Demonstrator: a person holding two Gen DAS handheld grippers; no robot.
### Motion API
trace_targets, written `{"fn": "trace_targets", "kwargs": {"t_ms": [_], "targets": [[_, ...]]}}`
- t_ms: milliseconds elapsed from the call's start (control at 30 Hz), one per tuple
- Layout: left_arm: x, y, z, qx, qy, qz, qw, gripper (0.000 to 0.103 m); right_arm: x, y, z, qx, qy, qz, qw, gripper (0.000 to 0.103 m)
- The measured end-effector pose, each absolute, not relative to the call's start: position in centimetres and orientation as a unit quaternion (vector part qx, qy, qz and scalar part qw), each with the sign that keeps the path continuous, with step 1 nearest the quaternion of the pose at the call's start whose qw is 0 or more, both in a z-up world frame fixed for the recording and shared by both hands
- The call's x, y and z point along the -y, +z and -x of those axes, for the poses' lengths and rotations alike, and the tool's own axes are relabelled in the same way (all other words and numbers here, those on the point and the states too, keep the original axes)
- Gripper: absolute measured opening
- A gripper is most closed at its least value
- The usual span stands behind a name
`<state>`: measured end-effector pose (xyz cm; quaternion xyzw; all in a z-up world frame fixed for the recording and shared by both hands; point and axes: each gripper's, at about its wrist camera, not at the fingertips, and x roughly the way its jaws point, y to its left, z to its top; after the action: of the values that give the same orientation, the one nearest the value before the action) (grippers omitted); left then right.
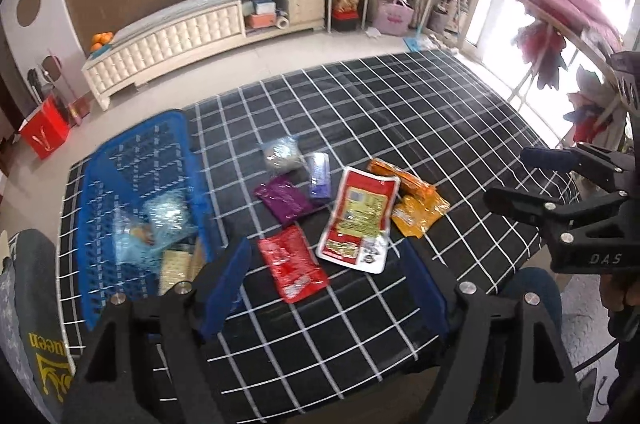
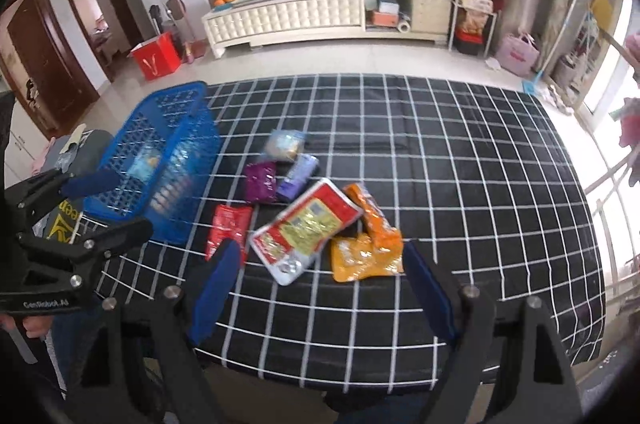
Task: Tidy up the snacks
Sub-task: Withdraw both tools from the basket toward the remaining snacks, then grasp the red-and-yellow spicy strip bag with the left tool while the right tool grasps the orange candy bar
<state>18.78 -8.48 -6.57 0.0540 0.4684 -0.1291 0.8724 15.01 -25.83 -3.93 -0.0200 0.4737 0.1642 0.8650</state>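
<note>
Several snack packets lie together on the black grid tablecloth (image 1: 400,104): a large red-and-white packet (image 1: 360,220) (image 2: 308,228), a small red one (image 1: 292,264) (image 2: 228,228), two orange ones (image 1: 420,216) (image 2: 368,256), a purple one (image 1: 284,200) (image 2: 260,180), a violet one (image 1: 320,176) and a silvery one (image 1: 282,154). A blue basket (image 1: 136,160) (image 2: 168,128) at the table's left holds a clear packet and a cracker pack. My left gripper (image 1: 326,248) (image 2: 140,200) hovers open above the near edge, close to the basket. My right gripper (image 2: 320,248) (image 1: 510,176) hovers open in front of the orange packets. Neither holds anything.
A grey printed cloth (image 1: 36,324) lies beside the basket at the near left. Beyond the table, a white low cabinet (image 2: 320,12) stands against the far wall with a red box (image 2: 156,58) on the floor. A clothes rack (image 1: 560,16) stands at the right.
</note>
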Motion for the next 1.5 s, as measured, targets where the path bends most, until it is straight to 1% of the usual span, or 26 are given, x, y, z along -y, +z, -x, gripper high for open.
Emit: {"fn": "trace_targets", "kwargs": {"t_ms": [200, 367, 800, 1133, 1267, 1500], "targets": [[11.1, -9.6, -19.9, -0.493, -0.181, -0.059, 0.849, 0.076, 28.1, -6.7, -15.7, -0.492, 0.156, 0.006, 0.856, 0.086], [13.4, -12.5, -21.0, -0.517, -0.201, -0.089, 0.828, 0.077, 29.6, -8.9, -15.9, -0.502, 0.147, 0.007, 0.852, 0.086], [16.4, -18.5, -25.7, -0.558, -0.247, -0.130, 0.782, 0.077, 30.8, -13.7, -17.6, -0.524, 0.144, 0.014, 0.839, 0.087], [16.6, -23.4, -29.6, -0.597, -0.246, -0.114, 0.755, 0.077, 31.8, -16.7, -19.5, -0.541, 0.142, -0.017, 0.829, 0.087], [16.9, -24.6, -30.6, -0.611, -0.254, -0.104, 0.742, 0.077, 32.4, -17.5, -19.7, -0.551, 0.146, -0.027, 0.821, 0.087], [18.3, -25.0, -32.0, -0.603, -0.240, -0.139, 0.748, 0.077, 33.5, -17.9, -19.6, -0.552, 0.135, -0.035, 0.822, 0.087]]}}
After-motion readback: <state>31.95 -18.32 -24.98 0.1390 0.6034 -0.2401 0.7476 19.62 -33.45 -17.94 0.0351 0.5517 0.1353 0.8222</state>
